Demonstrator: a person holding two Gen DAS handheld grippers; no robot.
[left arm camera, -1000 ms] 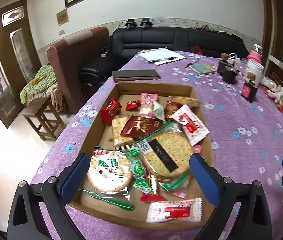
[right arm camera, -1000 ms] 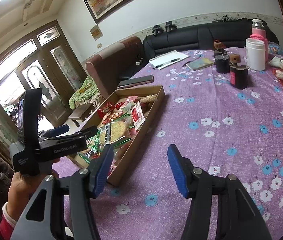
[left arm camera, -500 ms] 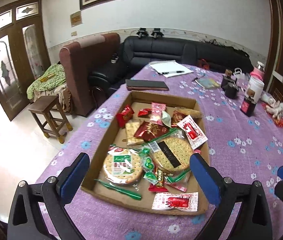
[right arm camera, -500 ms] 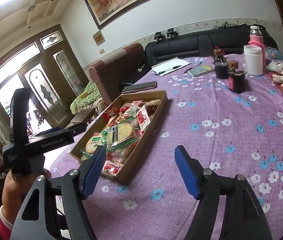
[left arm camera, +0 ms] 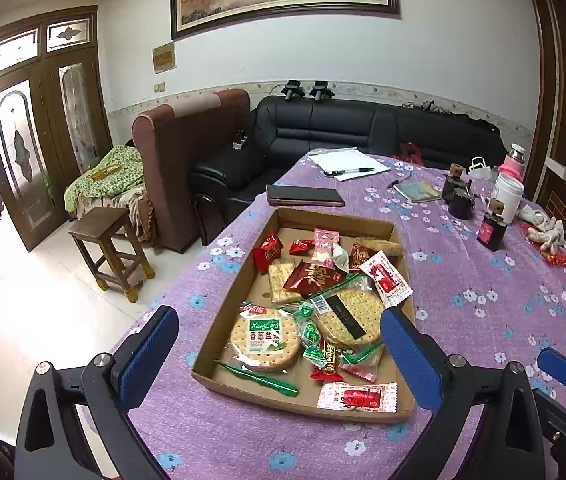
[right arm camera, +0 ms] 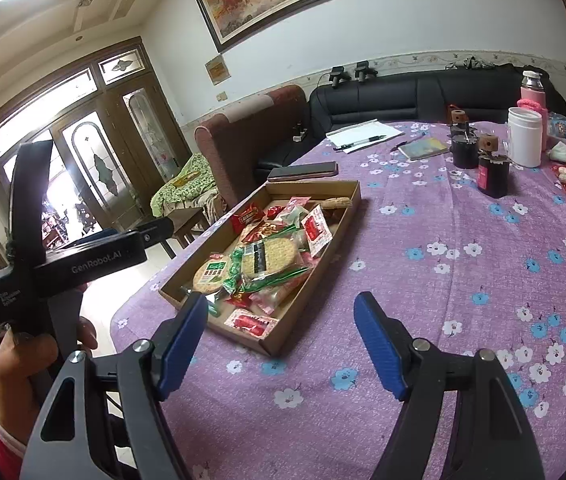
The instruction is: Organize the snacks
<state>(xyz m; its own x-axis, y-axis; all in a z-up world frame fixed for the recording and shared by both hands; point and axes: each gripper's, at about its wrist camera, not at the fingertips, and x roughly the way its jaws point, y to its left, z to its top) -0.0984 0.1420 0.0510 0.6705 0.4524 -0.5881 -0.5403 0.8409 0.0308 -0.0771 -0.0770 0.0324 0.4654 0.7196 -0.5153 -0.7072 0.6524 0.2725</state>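
A shallow cardboard tray [left arm camera: 239, 292] [right arm camera: 315, 288] lies on the purple flowered tablecloth and holds several wrapped snacks. Among them are two round cracker packs [left arm camera: 265, 338] [left arm camera: 347, 316], a dark red packet [left arm camera: 315, 278] and red-and-white sachets [left arm camera: 357, 397] [right arm camera: 251, 322]. My left gripper [left arm camera: 279, 356] is open and empty, held back above the tray's near end. My right gripper [right arm camera: 281, 340] is open and empty, above the cloth just right of the tray's near corner.
At the table's far side lie a black phone [left arm camera: 303, 196], papers with a pen [left arm camera: 347, 164], a notebook [left arm camera: 419, 191], dark jars [left arm camera: 491, 228], a white canister [left arm camera: 507, 196] and white gloves [left arm camera: 543, 224]. A wooden stool [left arm camera: 107, 248], armchair and black sofa [left arm camera: 363, 128] stand beyond.
Both grippers have pulled back and risen from the tray, so it looks smaller and farther. The snacks have not moved. Both jaws stayed open.
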